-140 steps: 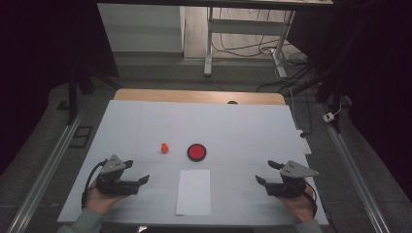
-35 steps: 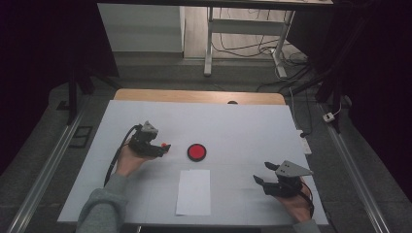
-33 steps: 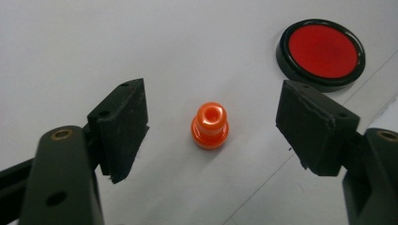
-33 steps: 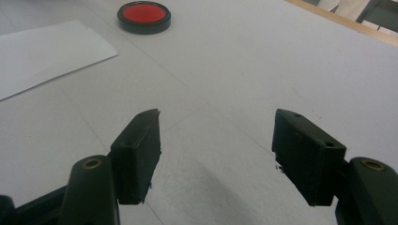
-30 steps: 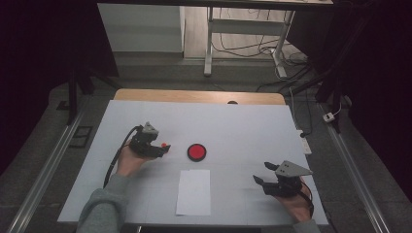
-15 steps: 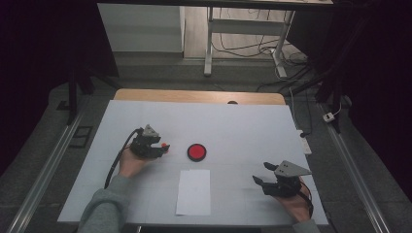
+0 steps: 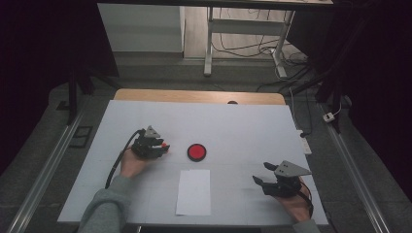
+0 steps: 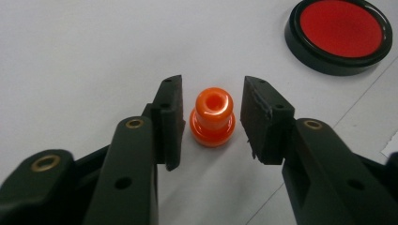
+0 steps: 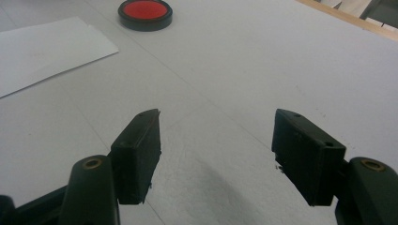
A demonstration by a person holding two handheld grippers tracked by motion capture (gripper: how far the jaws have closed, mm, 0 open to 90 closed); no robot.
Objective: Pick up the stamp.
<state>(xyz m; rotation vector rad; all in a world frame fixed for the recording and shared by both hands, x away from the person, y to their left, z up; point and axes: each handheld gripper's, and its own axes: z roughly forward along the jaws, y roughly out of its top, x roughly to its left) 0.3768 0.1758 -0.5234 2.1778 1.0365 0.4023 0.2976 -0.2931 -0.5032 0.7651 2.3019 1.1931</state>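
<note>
A white tabletop [image 7: 233, 121] seen from above, with a person's forearms entering from the bottom edge. Left of centre in the high view, the left gripper [image 7: 163, 148] sits over a small glossy orange plastic stamp with a knob-shaped top [image 8: 212, 117]. In the left gripper view the stamp stands upright in the middle of the frame, between the two black pads [image 8: 171, 119]; the jaws have just been closing, yet a thin gap shows on each side — not pinching it. A round black-rimmed red ink pad [image 7: 197, 152] lies just right of the gripper, upper right in the left gripper view. A white paper sheet [image 7: 194, 191] lies at lower centre. At lower right, the right gripper [image 7: 261, 174] rests with jaws spread wide over bare table.
</note>
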